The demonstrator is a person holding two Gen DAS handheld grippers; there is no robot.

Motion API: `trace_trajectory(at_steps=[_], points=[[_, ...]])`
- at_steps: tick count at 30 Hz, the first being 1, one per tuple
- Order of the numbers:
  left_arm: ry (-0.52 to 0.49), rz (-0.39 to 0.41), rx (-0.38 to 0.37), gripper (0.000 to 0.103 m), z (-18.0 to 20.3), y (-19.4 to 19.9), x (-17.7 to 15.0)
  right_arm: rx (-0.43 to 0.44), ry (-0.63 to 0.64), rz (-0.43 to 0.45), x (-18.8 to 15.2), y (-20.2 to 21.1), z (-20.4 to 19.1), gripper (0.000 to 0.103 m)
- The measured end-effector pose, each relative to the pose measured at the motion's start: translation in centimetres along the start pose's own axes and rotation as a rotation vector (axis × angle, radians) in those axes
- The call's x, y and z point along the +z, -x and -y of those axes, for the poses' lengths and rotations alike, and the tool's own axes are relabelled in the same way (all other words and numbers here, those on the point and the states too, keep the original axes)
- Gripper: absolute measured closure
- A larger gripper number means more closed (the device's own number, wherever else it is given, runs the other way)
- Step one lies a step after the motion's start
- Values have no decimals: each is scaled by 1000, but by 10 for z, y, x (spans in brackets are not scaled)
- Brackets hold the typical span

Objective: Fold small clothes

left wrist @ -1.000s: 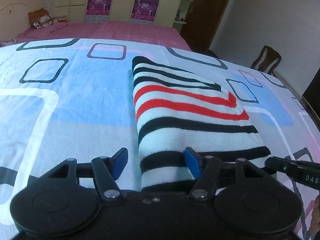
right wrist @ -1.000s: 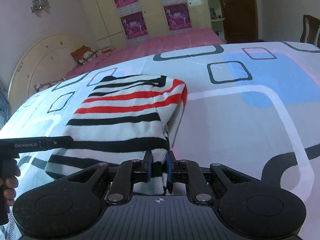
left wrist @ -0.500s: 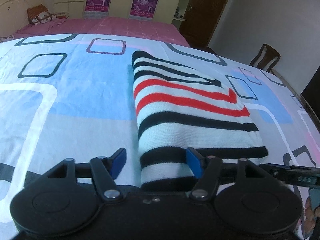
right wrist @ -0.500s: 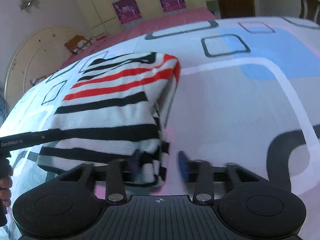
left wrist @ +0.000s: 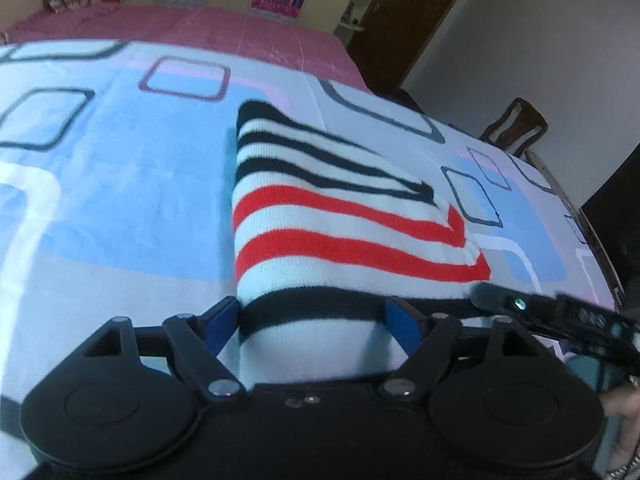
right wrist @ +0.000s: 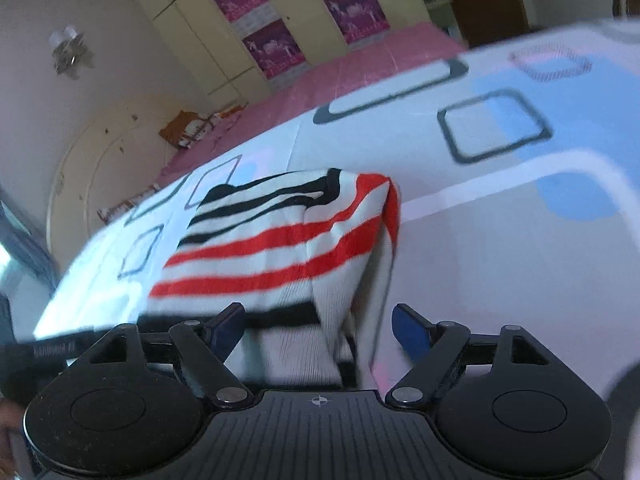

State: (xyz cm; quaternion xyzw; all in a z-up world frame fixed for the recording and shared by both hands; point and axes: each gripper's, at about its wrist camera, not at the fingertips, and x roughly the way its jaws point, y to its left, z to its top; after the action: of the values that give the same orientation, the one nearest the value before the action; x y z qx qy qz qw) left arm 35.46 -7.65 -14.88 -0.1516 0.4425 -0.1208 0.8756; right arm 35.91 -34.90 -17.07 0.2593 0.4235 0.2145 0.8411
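A folded knit garment with white, black and red stripes (left wrist: 332, 216) lies on the patterned sheet (left wrist: 100, 184). It also shows in the right wrist view (right wrist: 280, 240). My left gripper (left wrist: 312, 318) is open, its blue pads on either side of the garment's near left edge, not closed on it. My right gripper (right wrist: 320, 326) is open over the garment's near right corner, where the layered edge hangs between the pads. The right gripper's body shows in the left wrist view (left wrist: 560, 312). The left gripper's body shows in the right wrist view (right wrist: 52, 350).
The sheet with blue, white and dark squares covers the surface. A pink bed (left wrist: 192, 28) lies beyond, with wardrobe doors and posters (right wrist: 276, 46) behind it. A wooden chair (left wrist: 516, 126) and a dark door (left wrist: 408, 12) stand at the right.
My right gripper has opened and let go of the garment's corner. Both grippers have moved forward over the garment's near edge. The left gripper stays open.
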Motion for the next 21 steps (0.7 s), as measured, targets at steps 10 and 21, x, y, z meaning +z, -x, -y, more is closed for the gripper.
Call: trace_trajectory(at_steps=[10,21], points=[[82,8,-90,43,-11,-9,-4,112,-68,-59,7,-24,15,61],[38,126,-92,57,-33,70,13,194,4,12,6,7,-50,64]])
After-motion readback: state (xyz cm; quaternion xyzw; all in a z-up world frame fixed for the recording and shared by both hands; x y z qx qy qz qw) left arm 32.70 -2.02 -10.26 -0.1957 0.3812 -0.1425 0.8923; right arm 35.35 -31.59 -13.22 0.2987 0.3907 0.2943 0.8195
